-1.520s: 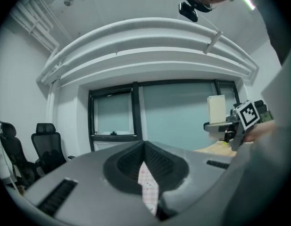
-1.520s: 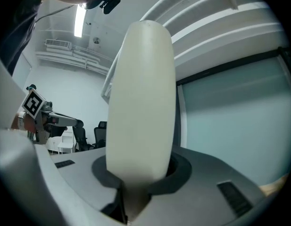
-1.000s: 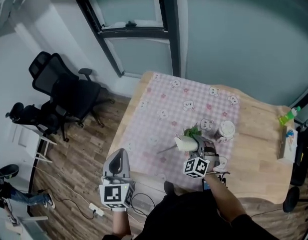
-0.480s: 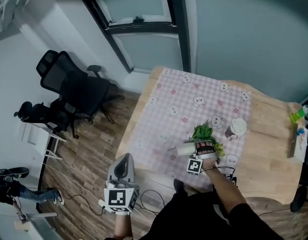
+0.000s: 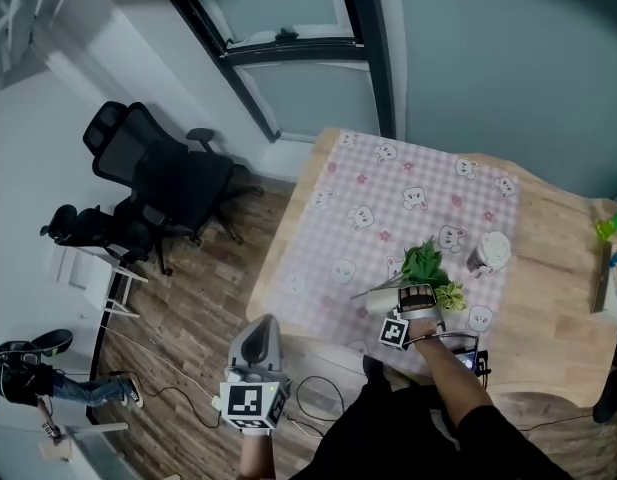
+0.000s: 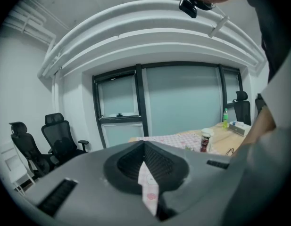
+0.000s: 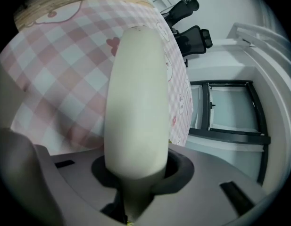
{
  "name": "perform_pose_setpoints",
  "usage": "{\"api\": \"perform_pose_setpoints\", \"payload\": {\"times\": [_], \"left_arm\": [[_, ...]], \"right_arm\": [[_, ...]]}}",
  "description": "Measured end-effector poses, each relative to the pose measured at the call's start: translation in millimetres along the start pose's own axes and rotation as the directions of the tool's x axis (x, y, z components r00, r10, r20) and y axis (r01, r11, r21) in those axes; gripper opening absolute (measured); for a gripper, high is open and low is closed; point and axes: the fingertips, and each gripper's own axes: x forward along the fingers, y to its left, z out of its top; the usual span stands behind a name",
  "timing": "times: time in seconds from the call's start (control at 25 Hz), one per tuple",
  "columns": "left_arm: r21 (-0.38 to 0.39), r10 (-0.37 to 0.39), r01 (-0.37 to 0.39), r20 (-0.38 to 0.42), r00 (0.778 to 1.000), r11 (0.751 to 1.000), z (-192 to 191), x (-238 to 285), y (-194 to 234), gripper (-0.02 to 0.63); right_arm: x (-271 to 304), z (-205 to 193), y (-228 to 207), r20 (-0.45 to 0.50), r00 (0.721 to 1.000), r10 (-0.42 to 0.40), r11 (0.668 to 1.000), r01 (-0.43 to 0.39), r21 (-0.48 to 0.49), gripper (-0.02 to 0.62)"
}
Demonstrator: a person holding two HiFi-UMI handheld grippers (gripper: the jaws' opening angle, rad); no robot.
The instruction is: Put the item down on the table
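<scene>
A small potted plant with green leaves (image 5: 425,265) and a cream-white pot (image 5: 379,302) hangs tilted just over the near edge of the pink checked cloth (image 5: 388,193) on the wooden table (image 5: 548,268). My right gripper (image 5: 414,298) is shut on the pot. In the right gripper view the pot (image 7: 136,88) fills the space between the jaws of that gripper (image 7: 136,166), with the cloth (image 7: 51,74) close beneath. My left gripper (image 5: 259,322) hangs off the table over the floor, jaws together and holding nothing; in its own view that gripper (image 6: 145,163) points toward the table.
A lidded cup (image 5: 489,252) stands on the cloth right of the plant. A green bottle (image 5: 615,224) and a box (image 5: 613,280) sit at the table's right end. Black office chairs (image 5: 163,183) stand left of the table. Cables (image 5: 318,400) lie on the wood floor.
The right gripper has carried the plant a little toward the cloth's near edge, away from the cup, and the leaves now stand out more. The left gripper stays low over the floor.
</scene>
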Motion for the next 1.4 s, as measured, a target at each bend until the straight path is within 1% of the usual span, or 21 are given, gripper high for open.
{"api": "perform_pose_setpoints", "payload": {"times": [0.12,0.2,0.24,0.32,0.44,0.52,0.64,0.76,0.84,1.04,1.12,1.16,1.28,1.36,1.4], "left_arm": [[0.001,-0.009,0.009,-0.005,1.000,1.000,1.3,0.9,-3.6,0.000],[-0.009,-0.012,0.012,-0.005,1.000,1.000,3.4,1.1,-5.8,0.000],[-0.005,-0.015,0.015,0.000,1.000,1.000,3.8,1.3,-6.0,0.000],[0.002,-0.019,0.019,0.006,1.000,1.000,5.2,2.3,-6.6,0.000],[0.013,-0.025,0.024,0.016,1.000,1.000,7.2,3.8,-8.2,0.000],[0.005,-0.023,0.023,0.020,1.000,1.000,10.2,4.5,-9.7,0.000],[0.007,-0.024,0.024,0.040,0.999,1.000,14.9,7.7,-8.8,0.000],[0.010,-0.030,0.029,0.062,0.998,1.000,20.4,12.6,-10.8,0.000],[0.006,-0.036,0.036,0.070,0.997,0.999,22.7,15.2,-13.7,0.000],[0.010,-0.048,0.047,0.093,0.995,0.999,31.9,23.4,-20.3,0.000],[0.015,-0.054,0.052,0.102,0.993,0.999,36.0,23.6,-24.7,0.000],[0.017,-0.054,0.053,0.104,0.993,0.998,37.2,23.3,-25.9,0.000],[0.006,-0.051,0.050,0.113,0.992,0.999,38.5,24.7,-26.1,-0.001],[0.003,-0.053,0.053,0.120,0.991,0.999,40.6,27.2,-28.3,0.000],[0.003,-0.056,0.056,0.125,0.991,0.998,42.9,28.5,-30.8,0.000]], "right_arm": [[-1.2,-0.5,1.3,0.002,1.000,0.011,1.000,-0.011,-0.007,0.114],[-1.3,-0.7,0.4,0.003,1.000,0.016,1.000,-0.016,0.010,0.126],[-0.7,-0.4,-1.4,0.005,1.000,0.018,1.000,-0.018,0.024,0.143],[-0.1,-0.9,-6.8,0.012,0.999,0.035,0.998,-0.035,0.053,0.216],[-4.0,-4.8,-11.6,0.030,0.994,0.107,0.990,-0.109,0.087,0.330],[-11.4,-8.9,-9.4,0.048,0.985,0.163,0.981,-0.168,0.101,0.373],[-30.3,-15.7,-5.5,0.088,0.969,0.233,0.967,-0.240,0.087,0.389],[-54.7,-24.4,-2.8,0.145,0.944,0.297,0.949,-0.309,0.065,0.411],[-68.3,-31.5,-2.3,0.164,0.932,0.324,0.940,-0.337,0.057,0.425],[-72.7,-41.8,-17.5,0.175,0.937,0.303,0.945,-0.319,0.072,0.426],[-78.8,-44.3,-27.5,0.201,0.939,0.279,0.946,-0.305,0.111,0.431],[-85.3,-45.1,-38.1,0.227,0.942,0.249,0.947,-0.286,0.149,0.431],[-110.4,-50.6,-82.4,0.318,0.941,0.113,0.936,-0.208,0.282,0.430],[-125.1,-57.9,-106.7,0.353,0.934,0.047,0.919,-0.179,0.350,0.430],[-133.2,-62.6,-119.0,0.374,0.927,0.014,0.902,-0.173,0.395,0.428]]}}
